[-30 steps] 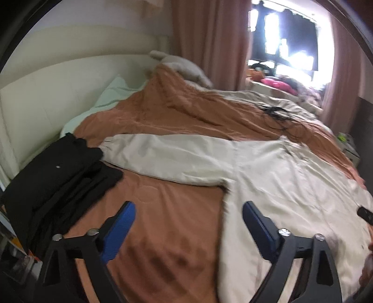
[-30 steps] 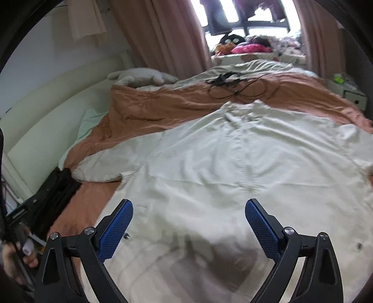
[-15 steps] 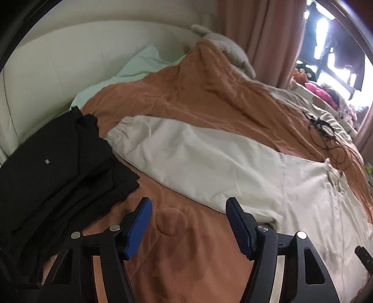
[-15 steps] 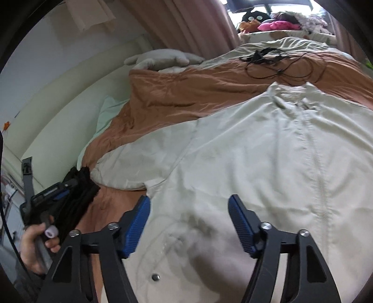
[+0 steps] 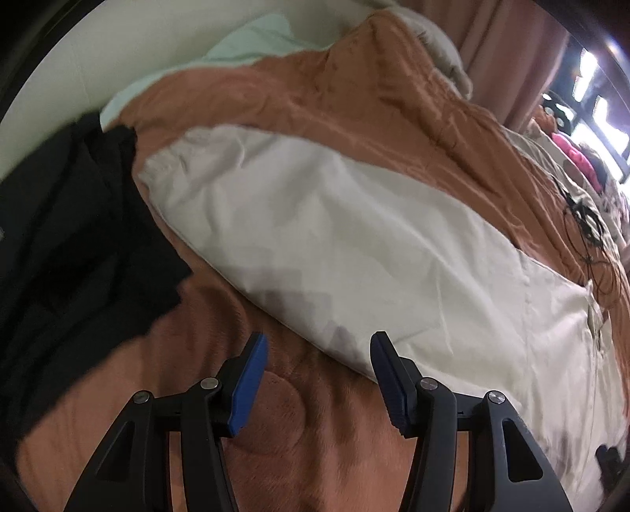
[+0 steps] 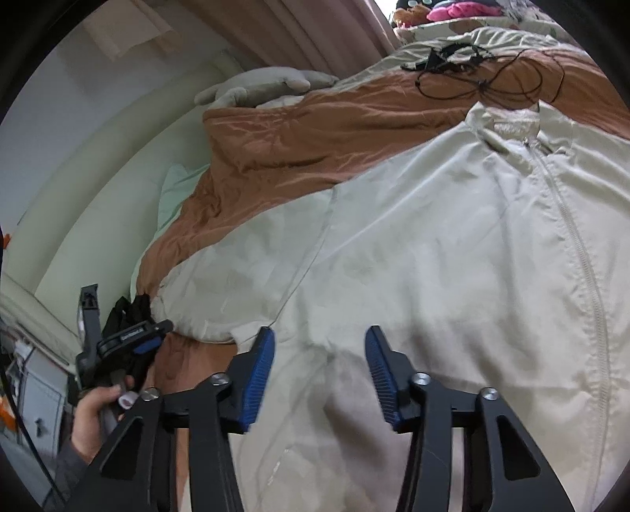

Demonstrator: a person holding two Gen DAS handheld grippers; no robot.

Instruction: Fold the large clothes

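Left gripper (image 5: 319, 342) open at lower centre, empty, hovering over jacket sleeve (image 5: 315, 220) edge. Right gripper (image 6: 319, 338) open too, above cream jacket (image 6: 453, 256) body mid-frame. Spread flat on orange bedspread (image 5: 354, 86); no fold made yet, everything left.

**Around the bed**

An orange-brown duvet (image 5: 393, 102) covered the bed, with a pale green pillow (image 5: 244, 43) at its head against a cream headboard (image 6: 98, 189). Black clothes (image 5: 67, 236) lay heaped on the duvet's near left side. A tangle of black cable (image 6: 480, 75) sat farther up, pink curtains (image 6: 315, 31) hung behind, and a grey plush toy (image 6: 264, 84) rested beside them.
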